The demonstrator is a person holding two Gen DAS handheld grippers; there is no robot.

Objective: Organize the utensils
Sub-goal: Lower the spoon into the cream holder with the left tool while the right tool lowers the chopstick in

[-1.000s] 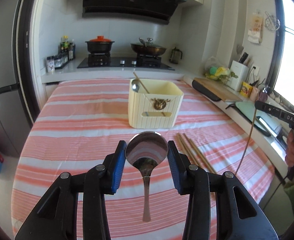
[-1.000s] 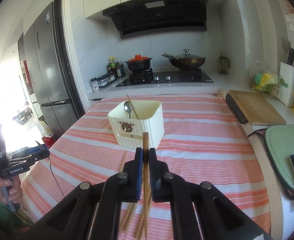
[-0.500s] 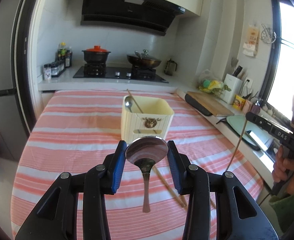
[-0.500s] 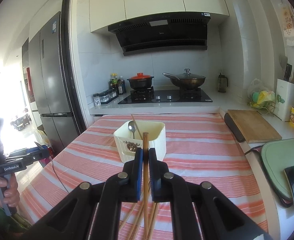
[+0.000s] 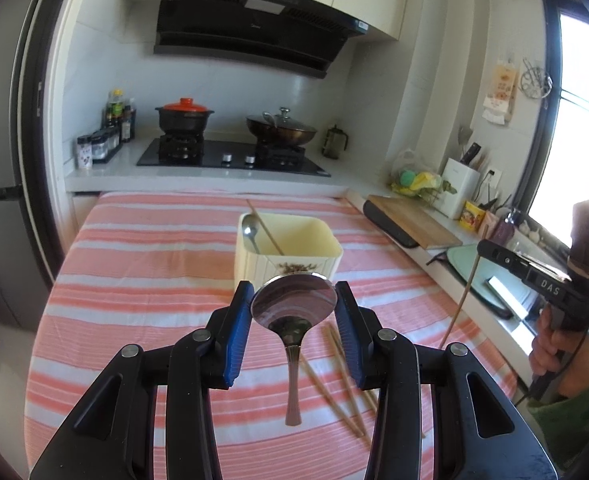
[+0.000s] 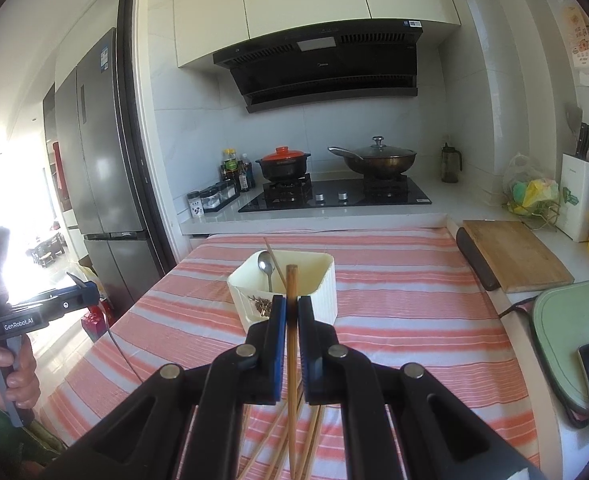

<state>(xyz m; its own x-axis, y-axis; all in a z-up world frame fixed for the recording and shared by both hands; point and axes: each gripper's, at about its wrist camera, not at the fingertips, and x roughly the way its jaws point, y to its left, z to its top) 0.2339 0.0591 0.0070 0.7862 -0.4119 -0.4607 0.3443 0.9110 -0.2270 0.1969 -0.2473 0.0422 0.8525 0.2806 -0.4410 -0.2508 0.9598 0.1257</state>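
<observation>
My left claw (image 5: 293, 308) grips a spoon (image 5: 293, 320) by its bowl; my right claw (image 6: 291, 312) is clamped on one chopstick (image 6: 292, 360), both above the striped desk (image 6: 394, 320) near the cream holder (image 5: 290, 248).

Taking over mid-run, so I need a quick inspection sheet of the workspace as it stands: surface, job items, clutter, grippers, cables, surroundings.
Surface: striped tablecloth, flat.
Job's things: cream utensil box holding a small spoon and one chopstick; loose chopsticks on the cloth.
Clutter: nothing seen on the cloth.
Grippers: left gripper clamps a large spoon by its bowl, handle hanging; right gripper shut on a held chopstick, upright.
Cables: thin cable trailing from the left handle.
Surroundings: stove with pots, cutting board, fridge.
</observation>
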